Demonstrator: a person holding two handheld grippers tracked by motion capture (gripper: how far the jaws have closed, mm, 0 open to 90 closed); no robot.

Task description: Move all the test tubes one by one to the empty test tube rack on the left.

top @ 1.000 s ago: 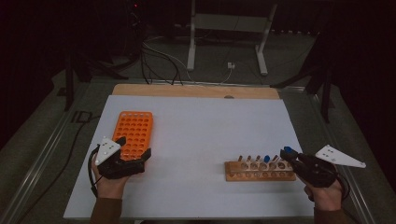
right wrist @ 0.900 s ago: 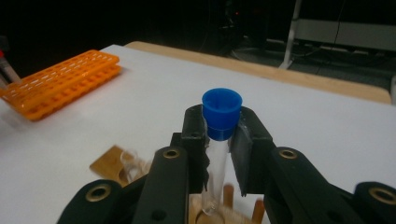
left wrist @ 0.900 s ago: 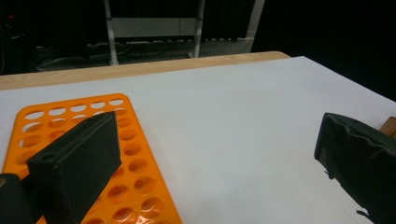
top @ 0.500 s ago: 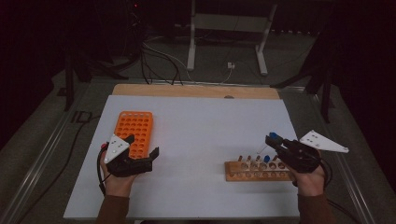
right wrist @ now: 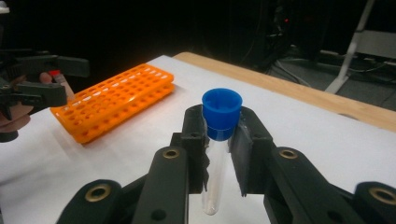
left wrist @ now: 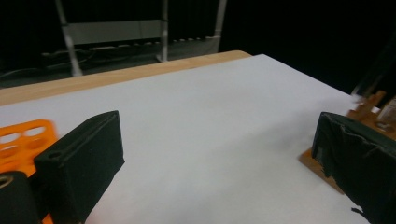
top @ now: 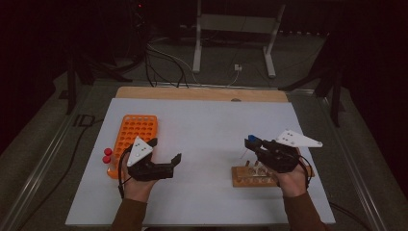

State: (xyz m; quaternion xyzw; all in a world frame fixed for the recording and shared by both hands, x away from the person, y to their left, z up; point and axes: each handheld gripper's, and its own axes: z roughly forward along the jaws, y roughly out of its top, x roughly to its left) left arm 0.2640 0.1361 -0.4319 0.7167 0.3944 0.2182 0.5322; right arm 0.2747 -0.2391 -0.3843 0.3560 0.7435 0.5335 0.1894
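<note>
My right gripper is shut on a clear test tube with a blue cap, held upright between its pads. In the high view this tube hangs just above the left end of a wooden tube rack, where the right gripper points left. An orange tube rack lies at the left of the white sheet. My left gripper hovers just right of the orange rack's near end, open with nothing between its jaws. The left gripper view shows the left gripper spread wide over bare sheet.
Two red-capped tubes lie left of the orange rack. The wooden rack holds several more tubes. The white sheet covers the table, with a wooden strip along its far edge. Cables and a metal stand lie on the floor beyond.
My right gripper has carried the blue-capped tube leftward and slightly up from the rack's right end. The left gripper has shifted right, away from the orange rack.
</note>
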